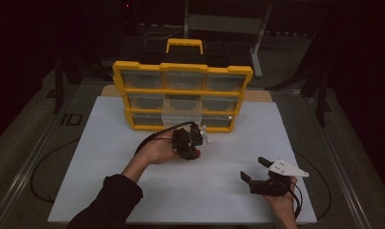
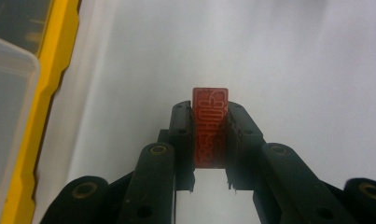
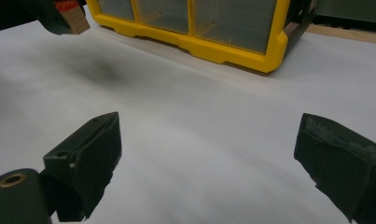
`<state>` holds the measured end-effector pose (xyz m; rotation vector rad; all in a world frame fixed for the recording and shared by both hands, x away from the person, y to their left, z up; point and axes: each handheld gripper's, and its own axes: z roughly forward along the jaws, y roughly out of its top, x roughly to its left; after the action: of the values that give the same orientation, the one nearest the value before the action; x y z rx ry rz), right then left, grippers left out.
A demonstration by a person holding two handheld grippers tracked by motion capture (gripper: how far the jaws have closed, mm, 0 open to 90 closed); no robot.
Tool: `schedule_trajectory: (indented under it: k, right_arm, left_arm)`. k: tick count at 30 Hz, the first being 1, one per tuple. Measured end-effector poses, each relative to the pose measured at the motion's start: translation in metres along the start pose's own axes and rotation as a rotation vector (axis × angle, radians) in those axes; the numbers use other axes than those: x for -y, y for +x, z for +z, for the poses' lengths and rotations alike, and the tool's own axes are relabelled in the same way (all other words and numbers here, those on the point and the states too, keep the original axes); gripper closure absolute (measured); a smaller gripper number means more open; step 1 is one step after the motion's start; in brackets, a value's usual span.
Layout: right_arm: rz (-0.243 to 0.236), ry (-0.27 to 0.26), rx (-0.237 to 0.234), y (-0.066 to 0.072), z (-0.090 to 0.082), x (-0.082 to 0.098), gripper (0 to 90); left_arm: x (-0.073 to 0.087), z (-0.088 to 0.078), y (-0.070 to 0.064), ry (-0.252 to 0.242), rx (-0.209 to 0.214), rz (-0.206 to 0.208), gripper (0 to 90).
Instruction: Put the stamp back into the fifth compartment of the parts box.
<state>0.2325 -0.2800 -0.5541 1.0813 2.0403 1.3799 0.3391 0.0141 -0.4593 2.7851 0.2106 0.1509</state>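
Clearly the left tool (image 2: 209, 140) clamps a small red block (image 2: 210, 126) between its 2 jaws, held above the white worktop (image 1: 133, 157) just in front of the yellow drawer organizer (image 1: 182, 95), whose clear middle drawer (image 1: 180, 117) juts out beside it. Well apart, the right tool (image 3: 209, 158) gapes wide over bare sheet.

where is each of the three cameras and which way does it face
High view: above the person's side, facing forward and down on the white table sheet; forearms and both grippers show.
Left gripper view: rides the left gripper, looking along its black jaws, shut on a small red embossed block.
Right gripper view: rides the right gripper, jaws open, facing the yellow drawer cabinet.
All share the cabinet.
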Motion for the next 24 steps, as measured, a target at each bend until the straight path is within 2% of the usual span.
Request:
schedule_trajectory:
  k: [24]
  right_arm:
    - [0.002,0.001,-0.004,0.000,0.000,0.000,7.2]
  left_arm:
    - [-0.002,-0.026,0.005,-0.018,-0.009,0.026,75.8]
